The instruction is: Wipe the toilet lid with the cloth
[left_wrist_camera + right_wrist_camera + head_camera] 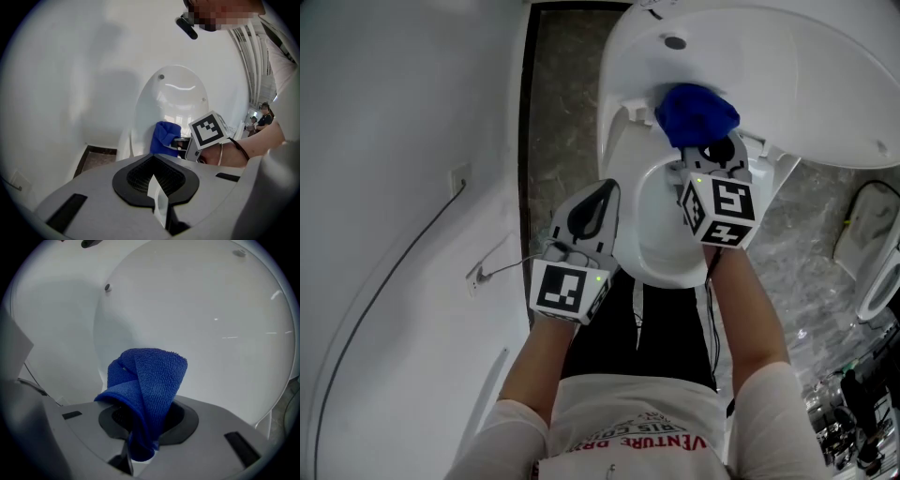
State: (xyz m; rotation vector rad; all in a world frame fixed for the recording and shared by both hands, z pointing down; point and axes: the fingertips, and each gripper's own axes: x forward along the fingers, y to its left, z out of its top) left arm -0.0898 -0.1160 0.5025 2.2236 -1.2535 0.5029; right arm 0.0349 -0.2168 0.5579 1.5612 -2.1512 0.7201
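Note:
The white toilet lid (787, 75) stands raised, filling the right gripper view (211, 324) and showing behind the cloth in the left gripper view (173, 98). A folded blue cloth (698, 112) is bunched up against the lid's lower part near the hinge. My right gripper (712, 150) is shut on the blue cloth (145, 380), which sticks up out of the jaws (140, 446). My left gripper (598, 202) hovers beside the left rim of the toilet seat (661, 244), shut with nothing in it (157, 197). From the left gripper view the cloth (164, 138) and the right gripper (180, 143) are ahead.
A white wall (394, 187) with a cable and a socket (461, 178) runs close on the left. Grey tiled floor (562, 122) lies between the wall and the toilet. A white fixture (877, 244) stands at the right edge. People (265, 112) stand far off to the right.

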